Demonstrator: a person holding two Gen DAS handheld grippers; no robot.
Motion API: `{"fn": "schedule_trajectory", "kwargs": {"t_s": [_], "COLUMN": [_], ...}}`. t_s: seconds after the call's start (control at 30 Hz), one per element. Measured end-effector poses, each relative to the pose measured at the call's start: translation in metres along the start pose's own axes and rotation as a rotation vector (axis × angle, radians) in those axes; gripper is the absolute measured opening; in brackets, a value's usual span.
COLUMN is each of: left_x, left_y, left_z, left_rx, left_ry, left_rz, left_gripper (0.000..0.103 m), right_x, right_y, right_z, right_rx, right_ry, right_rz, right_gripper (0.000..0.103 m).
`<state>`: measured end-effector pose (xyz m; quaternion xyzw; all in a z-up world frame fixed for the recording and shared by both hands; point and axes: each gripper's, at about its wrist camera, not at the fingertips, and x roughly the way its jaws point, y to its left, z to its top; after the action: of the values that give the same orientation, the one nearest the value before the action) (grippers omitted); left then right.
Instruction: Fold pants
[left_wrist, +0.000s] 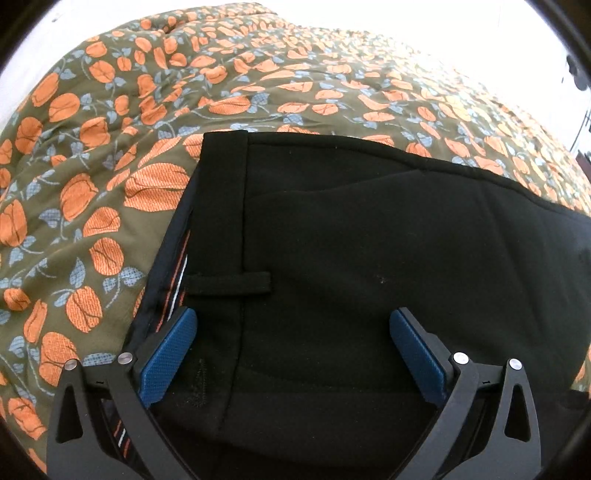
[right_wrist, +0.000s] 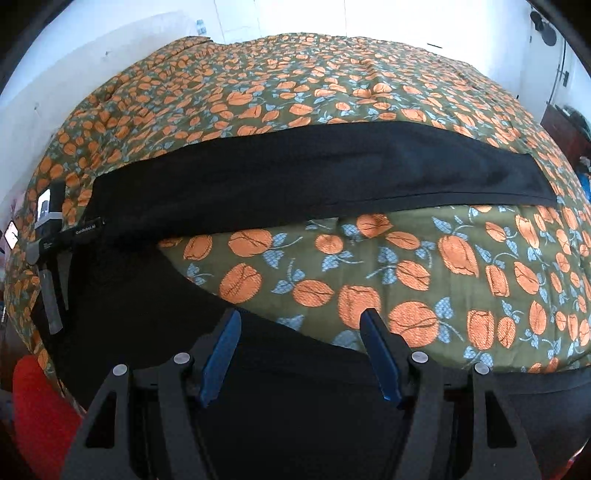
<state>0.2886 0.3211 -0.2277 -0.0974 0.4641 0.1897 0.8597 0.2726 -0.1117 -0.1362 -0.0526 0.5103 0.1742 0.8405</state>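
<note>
Black pants lie spread on a bed covered with a floral olive and orange bedspread. In the left wrist view the waistband with a belt loop faces me, its striped lining showing at the left edge. My left gripper is open right above the waistband, blue pads on either side. In the right wrist view one leg stretches across the bed, the other leg runs under my right gripper, which is open above that leg's edge. The left gripper's body shows at the left.
The bedspread fills the V between the two legs. White walls surround the bed. A red object sits at lower left beside the bed. Dark furniture stands at the far right.
</note>
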Motion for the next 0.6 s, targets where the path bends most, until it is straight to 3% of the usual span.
{"fn": "schedule_trajectory", "kwargs": {"t_s": [0.27, 0.4, 0.6], "left_x": [0.001, 0.001, 0.001], "left_y": [0.002, 0.002, 0.002], "left_z": [0.001, 0.001, 0.001], "left_rx": [0.000, 0.001, 0.000], "left_ry": [0.000, 0.000, 0.000], "left_rz": [0.000, 0.001, 0.001], "left_gripper": [0.103, 0.103, 0.103], "right_x": [0.028, 0.041, 0.028], "right_y": [0.023, 0.038, 0.045], "right_z": [0.014, 0.013, 0.009], "right_rx": [0.000, -0.080, -0.094], "right_ry": [0.103, 0.151, 0.149], "right_rz": [-0.055, -0.085, -0.091], "right_gripper": [0.067, 0.067, 0.067]}}
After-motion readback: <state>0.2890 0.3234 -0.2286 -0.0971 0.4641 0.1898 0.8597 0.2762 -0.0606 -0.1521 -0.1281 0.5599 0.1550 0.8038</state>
